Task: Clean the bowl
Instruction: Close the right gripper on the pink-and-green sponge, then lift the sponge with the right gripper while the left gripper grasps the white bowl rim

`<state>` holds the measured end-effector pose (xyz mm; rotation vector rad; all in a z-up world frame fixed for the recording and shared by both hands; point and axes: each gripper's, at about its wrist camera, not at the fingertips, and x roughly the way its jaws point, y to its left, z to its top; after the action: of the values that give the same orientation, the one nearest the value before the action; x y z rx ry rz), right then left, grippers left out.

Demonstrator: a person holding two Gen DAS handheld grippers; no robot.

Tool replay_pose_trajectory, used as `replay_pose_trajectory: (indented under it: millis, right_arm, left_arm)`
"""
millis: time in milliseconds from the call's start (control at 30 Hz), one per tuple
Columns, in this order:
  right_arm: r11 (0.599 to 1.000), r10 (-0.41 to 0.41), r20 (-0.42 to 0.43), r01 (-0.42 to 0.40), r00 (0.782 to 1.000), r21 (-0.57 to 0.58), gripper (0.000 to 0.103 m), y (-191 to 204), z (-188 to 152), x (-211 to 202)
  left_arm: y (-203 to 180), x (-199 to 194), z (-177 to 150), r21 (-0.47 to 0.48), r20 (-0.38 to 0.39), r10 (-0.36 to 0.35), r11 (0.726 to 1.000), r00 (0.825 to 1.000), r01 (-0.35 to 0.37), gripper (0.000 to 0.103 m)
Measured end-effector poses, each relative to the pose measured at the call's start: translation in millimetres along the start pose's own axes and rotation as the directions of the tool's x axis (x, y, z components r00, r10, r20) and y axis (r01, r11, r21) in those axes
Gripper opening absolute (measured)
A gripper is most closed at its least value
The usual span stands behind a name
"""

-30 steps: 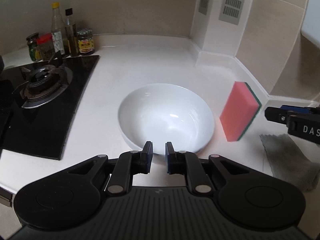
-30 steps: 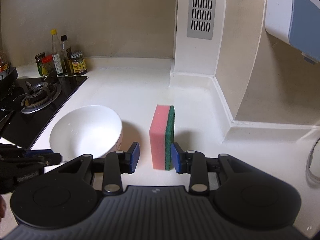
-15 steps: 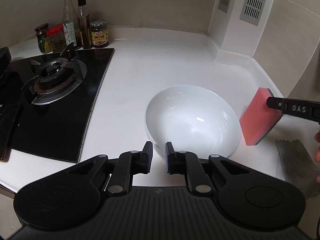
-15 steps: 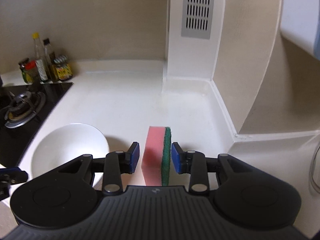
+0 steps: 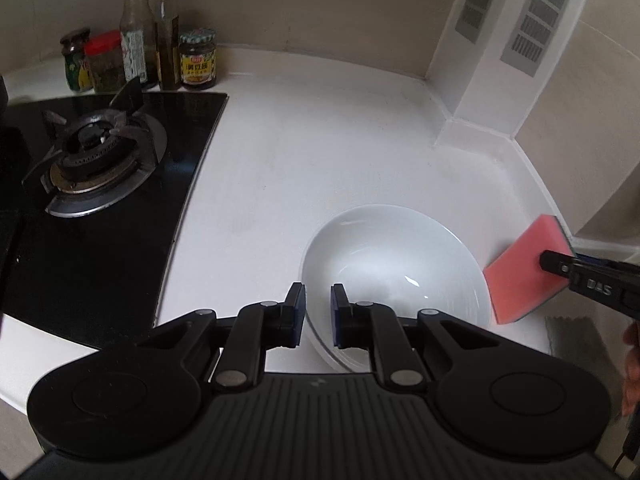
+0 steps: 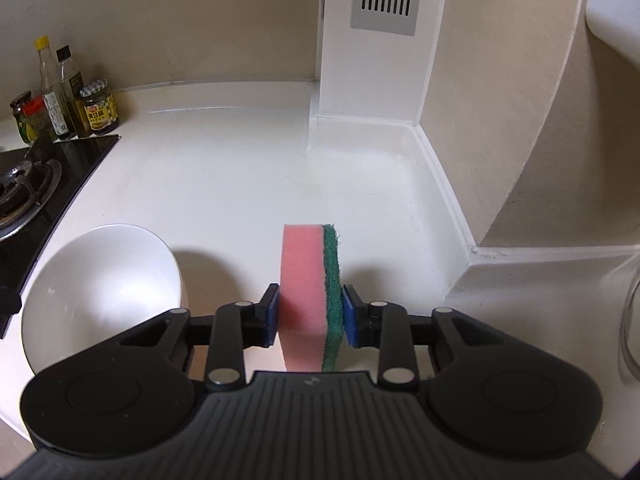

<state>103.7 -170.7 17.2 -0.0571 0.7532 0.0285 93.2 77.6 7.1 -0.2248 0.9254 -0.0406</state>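
Lifted: one sponge [image 6: 310, 296]; one bowl [image 5: 394, 276] unmoved.

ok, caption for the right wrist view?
Right gripper shut on sponge, held upright beside the bowl on the counter.

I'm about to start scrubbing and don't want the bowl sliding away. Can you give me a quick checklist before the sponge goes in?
1. Sponge held in right hand-held gripper: ok, pads press both faces.
2. Bowl upright on the counter: ok.
3. Bowl gripped by left hand-held gripper: not ok, the jaws straddle the near rim with a gap.
4. Sponge over the bowl: not ok, it is beside the bowl, to its right.
5. Green scouring side facing the bowl: not ok, the pink side faces it.
6. Bowl dirty or wet: cannot tell.
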Motion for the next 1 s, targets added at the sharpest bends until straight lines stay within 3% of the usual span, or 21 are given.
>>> replay_pose_trajectory:
  millis: [200,367,500,633,733,1000]
  right_arm:
    - [0.996,0.079,0.155,-0.083,0.985,0.019,0.026,1.0,8.1,-34.6]
    - [0.983,0.172,0.210,-0.182,0.962,0.028,0.026,21.4,7.0,-59.5]
    - [0.978,0.198,0.204,-0.208,0.959,0.027,0.026,39.9,2.7,-62.3]
    - [0.974,0.216,0.191,-0.225,0.958,0.031,0.026,61.5,-3.4,-62.8]
    - [0.973,0.218,0.142,-0.226,0.966,0.040,0.026,80.0,-10.9,-55.5]
    - [0.991,0.129,0.080,-0.126,0.988,-0.048,0.026,116.1,-27.3,-41.9]
  left_arm:
    - [13.1,10.2,8.1,-0.017,-0.051,-0.046,0.999,0.998,0.046,0.014]
    - [15.1,20.9,15.1,0.036,-0.089,-0.053,0.998,0.995,0.056,0.014]
    - [19.2,29.1,21.1,0.061,-0.127,-0.077,0.994,0.989,0.086,0.014]
    - [23.8,41.2,24.0,0.075,-0.189,-0.138,0.985,0.972,0.155,0.014]
    - [28.0,49.4,23.3,0.094,-0.215,-0.166,0.977,0.962,0.190,0.013]
    - [34.4,51.6,25.1,0.167,-0.199,-0.212,0.955,0.957,0.247,0.012]
